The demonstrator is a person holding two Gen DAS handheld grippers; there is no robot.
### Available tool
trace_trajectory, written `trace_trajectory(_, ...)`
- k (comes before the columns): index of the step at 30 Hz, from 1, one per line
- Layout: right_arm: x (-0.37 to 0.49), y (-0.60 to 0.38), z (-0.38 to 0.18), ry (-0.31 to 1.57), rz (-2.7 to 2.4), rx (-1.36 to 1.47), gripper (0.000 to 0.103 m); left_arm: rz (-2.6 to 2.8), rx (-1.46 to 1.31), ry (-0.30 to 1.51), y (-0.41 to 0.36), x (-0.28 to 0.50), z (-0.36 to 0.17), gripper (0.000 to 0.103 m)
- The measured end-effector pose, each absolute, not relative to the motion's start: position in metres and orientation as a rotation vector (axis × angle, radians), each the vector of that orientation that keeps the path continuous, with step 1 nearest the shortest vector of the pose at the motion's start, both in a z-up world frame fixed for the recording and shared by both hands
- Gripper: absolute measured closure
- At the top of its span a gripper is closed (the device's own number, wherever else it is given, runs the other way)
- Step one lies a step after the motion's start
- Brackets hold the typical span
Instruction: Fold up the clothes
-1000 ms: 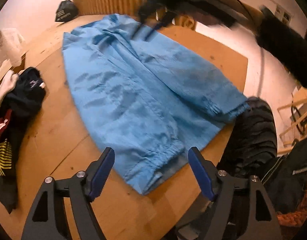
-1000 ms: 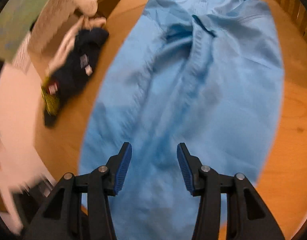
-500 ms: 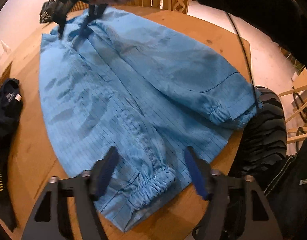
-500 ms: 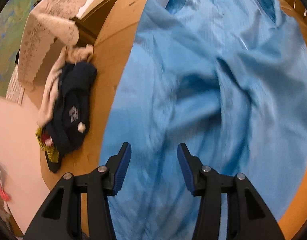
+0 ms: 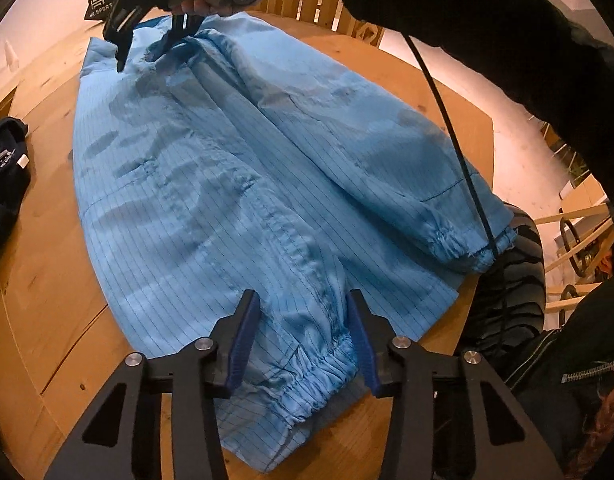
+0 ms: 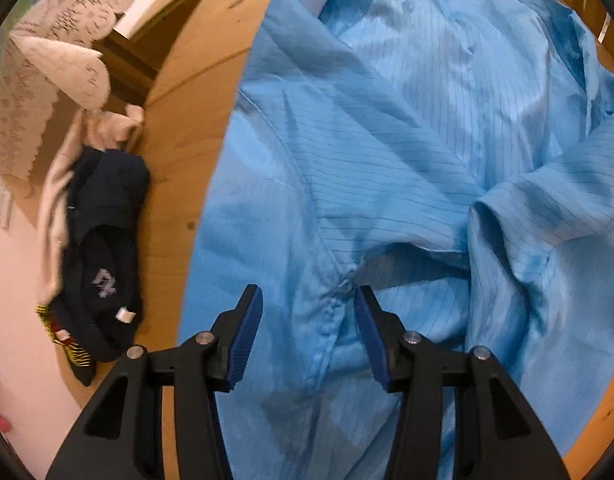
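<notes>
Left wrist view: the left gripper (image 5: 303, 336) is closing around the gathered cuff (image 5: 319, 364) of the blue jacket (image 5: 235, 184) lying flat on the wooden table (image 5: 47, 280), pads not yet pinching — it should be biting cleanly behind the elastic. Right wrist view: the right gripper (image 6: 309, 330) is hovering open over the jacket's front seam (image 6: 331, 312) near the collar; no containers are showing in either view.

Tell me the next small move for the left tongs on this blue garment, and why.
Probably let the left tongs finish closing on the gathered cuff of the blue garment. The cuff lies between the closing jaws, not yet pinched, while the right tongs wait open over the collar end.
</notes>
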State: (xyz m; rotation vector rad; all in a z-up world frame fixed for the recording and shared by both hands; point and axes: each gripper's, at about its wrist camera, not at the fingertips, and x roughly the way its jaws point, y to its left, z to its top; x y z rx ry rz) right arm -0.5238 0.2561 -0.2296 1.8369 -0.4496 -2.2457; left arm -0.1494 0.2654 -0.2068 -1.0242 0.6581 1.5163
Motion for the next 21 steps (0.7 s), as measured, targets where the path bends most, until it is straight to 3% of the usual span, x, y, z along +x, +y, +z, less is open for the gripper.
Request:
trace_trajectory(1, -0.525, 0.256, -0.232, -0.439, -2.248, 1.846, 0.056, 1.516, -1.021, 0.658, 0.265, -0.150, -0.207, 0.062)
trace_trajectory(2, -0.524, 0.255, -0.230, -0.424, -2.261, 1.824, 0.063, 1.515, -1.018, 0.657, 0.266, -0.150, -0.208, 0.064)
trace_trajectory(3, -0.524, 0.253, -0.229, -0.407, -2.263, 1.812, 0.079, 1.514, -1.015, 0.656, 0.266, -0.151, -0.208, 0.067)
trace_trajectory(6, -0.521, 0.255, -0.221, -0.408, -2.281, 1.763, 0.095, 1.513, -1.005, 0.635, 0.265, -0.152, -0.203, 0.076)
trace_trajectory(14, -0.511, 0.269, -0.187, -0.420, -2.304, 1.693, 0.098, 1.470, -1.001, 0.511, 0.256, -0.159, -0.183, 0.083)
trace_trajectory(21, -0.503, 0.296, -0.174, -0.333, -2.373, 1.745, 0.098, 1.380, -0.952, 0.578, 0.274, -0.140, -0.176, 0.085)
